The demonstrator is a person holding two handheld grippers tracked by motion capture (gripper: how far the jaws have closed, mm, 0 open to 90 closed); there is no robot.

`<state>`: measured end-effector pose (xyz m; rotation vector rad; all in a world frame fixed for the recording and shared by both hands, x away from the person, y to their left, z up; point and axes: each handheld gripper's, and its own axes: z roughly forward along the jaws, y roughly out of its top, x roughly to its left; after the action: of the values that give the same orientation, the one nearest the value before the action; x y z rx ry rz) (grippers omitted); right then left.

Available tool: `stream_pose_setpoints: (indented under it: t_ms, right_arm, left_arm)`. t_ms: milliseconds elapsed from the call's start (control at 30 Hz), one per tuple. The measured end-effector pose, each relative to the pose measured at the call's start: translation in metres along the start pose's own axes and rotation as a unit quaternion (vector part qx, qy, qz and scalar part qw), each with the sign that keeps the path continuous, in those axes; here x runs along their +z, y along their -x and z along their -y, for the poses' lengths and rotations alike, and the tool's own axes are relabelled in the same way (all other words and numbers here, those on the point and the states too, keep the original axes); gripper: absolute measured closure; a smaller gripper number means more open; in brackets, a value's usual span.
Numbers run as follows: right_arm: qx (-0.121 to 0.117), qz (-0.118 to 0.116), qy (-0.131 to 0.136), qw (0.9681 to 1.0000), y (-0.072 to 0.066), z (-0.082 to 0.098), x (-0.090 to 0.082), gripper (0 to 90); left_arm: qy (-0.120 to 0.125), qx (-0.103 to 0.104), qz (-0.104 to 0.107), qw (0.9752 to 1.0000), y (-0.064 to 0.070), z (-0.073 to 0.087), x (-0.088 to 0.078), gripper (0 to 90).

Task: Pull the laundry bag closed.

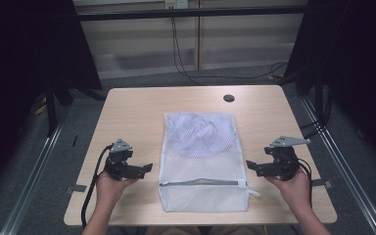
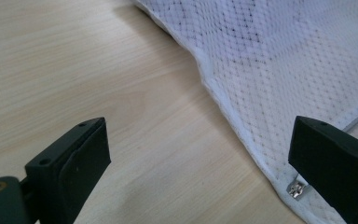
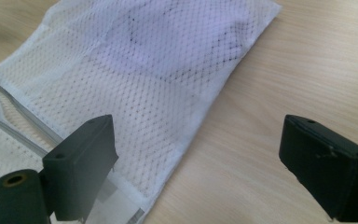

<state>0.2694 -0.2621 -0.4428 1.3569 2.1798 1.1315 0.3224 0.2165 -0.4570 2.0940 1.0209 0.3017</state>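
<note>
Currently, the left gripper (image 1: 147,168) hovers over the tabletop (image 1: 132,105) just beside the left edge of the mesh laundry bag (image 1: 203,161). Its jaws stand wide apart with nothing between them; in the left gripper view, bare wood lies between the jaws and the bag's hemmed edge runs past the far jaw, where a small metal zipper pull (image 2: 296,190) sits at the hem.

The mesh laundry bag lies flat at the centre of the tabletop, long axis running away from the person. It is white and see-through. A pale bundled item (image 1: 198,133) shows through the mesh in the far half of the bag; what it is cannot be told. The near half appears flat. A grey zipper line (image 1: 200,183) crosses the bag near the person's end.

The right gripper (image 1: 249,165) hovers just beside the bag's right edge, apart from it. Its jaws are also spread wide and hold nothing. In the right gripper view, the mesh edge lies under one jaw and bare tabletop under the other.

A dark round hole (image 1: 229,98) sits in the tabletop beyond the bag.
</note>
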Motion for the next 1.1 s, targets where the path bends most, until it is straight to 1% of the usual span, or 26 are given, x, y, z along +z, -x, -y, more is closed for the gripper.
stream_pose_setpoints:
  t_ms: [100, 167, 200, 267, 333, 467, 533, 567, 667, 800, 833, 867, 1033, 1100]
  right_arm:
    - [0.000, -0.005, -0.003, 1.0000, -0.003, -0.001, 0.003, 10.5]
    - [0.000, -0.006, -0.003, 1.0000, -0.005, -0.002, 0.005, 10.5]
    - [0.001, -0.006, -0.005, 1.0000, -0.007, -0.003, 0.006, 10.5]
    - [0.003, -0.011, -0.008, 0.9999, -0.009, -0.004, 0.008, 10.4]
    - [0.001, -0.016, -0.008, 0.9998, -0.012, -0.005, 0.010, 10.3]
    - [-0.001, -0.020, -0.013, 0.9997, -0.018, -0.007, 0.013, 10.1]
    - [-0.001, -0.022, -0.014, 0.9997, -0.021, -0.008, 0.014, 10.3]
    - [-0.001, -0.024, -0.013, 0.9996, -0.023, -0.008, 0.014, 10.3]
    - [-0.005, -0.028, -0.013, 0.9995, -0.028, -0.010, 0.015, 10.4]
    - [-0.008, -0.037, -0.024, 0.9990, -0.035, -0.012, 0.019, 10.8]
    - [-0.008, -0.037, -0.024, 0.9990, -0.035, -0.012, 0.019, 10.8]
    - [-0.009, -0.045, -0.028, 0.9986, -0.039, -0.014, 0.022, 10.8]
    - [-0.013, -0.052, -0.030, 0.9981, -0.048, -0.020, 0.028, 9.9]
    - [-0.012, -0.056, -0.030, 0.9979, -0.052, -0.022, 0.031, 10.1]
  left_arm:
    - [-0.003, 0.002, 0.003, 1.0000, 0.001, 0.001, 0.000, 5.0]
    - [-0.007, 0.007, 0.007, 0.9999, 0.001, 0.001, -0.001, 5.0]
    - [-0.006, 0.005, 0.006, 1.0000, 0.001, 0.001, 0.000, 5.1]
    - [-0.009, 0.003, 0.011, 0.9999, 0.000, 0.002, -0.001, 5.0]
    - [-0.012, 0.003, 0.005, 0.9999, -0.001, 0.003, -0.002, 5.0]
    - [-0.011, 0.003, 0.011, 0.9999, -0.002, 0.005, -0.006, 5.2]
    - [-0.016, 0.006, 0.010, 0.9998, -0.002, 0.006, -0.008, 5.6]
    - [-0.014, 0.003, 0.009, 0.9999, -0.002, 0.007, -0.008, 5.6]
    - [-0.013, 0.005, 0.008, 0.9999, -0.003, 0.008, -0.010, 5.6]
    - [-0.012, 0.007, 0.009, 0.9999, -0.005, 0.009, -0.011, 5.6]
    - [-0.012, 0.007, 0.009, 0.9999, -0.005, 0.009, -0.011, 5.6]
    - [-0.011, 0.006, 0.003, 0.9999, -0.006, 0.008, -0.012, 5.7]
    - [-0.010, 0.006, 0.004, 0.9999, -0.007, 0.008, -0.011, 5.9]
    - [-0.010, 0.006, 0.003, 0.9999, -0.007, 0.008, -0.012, 6.1]
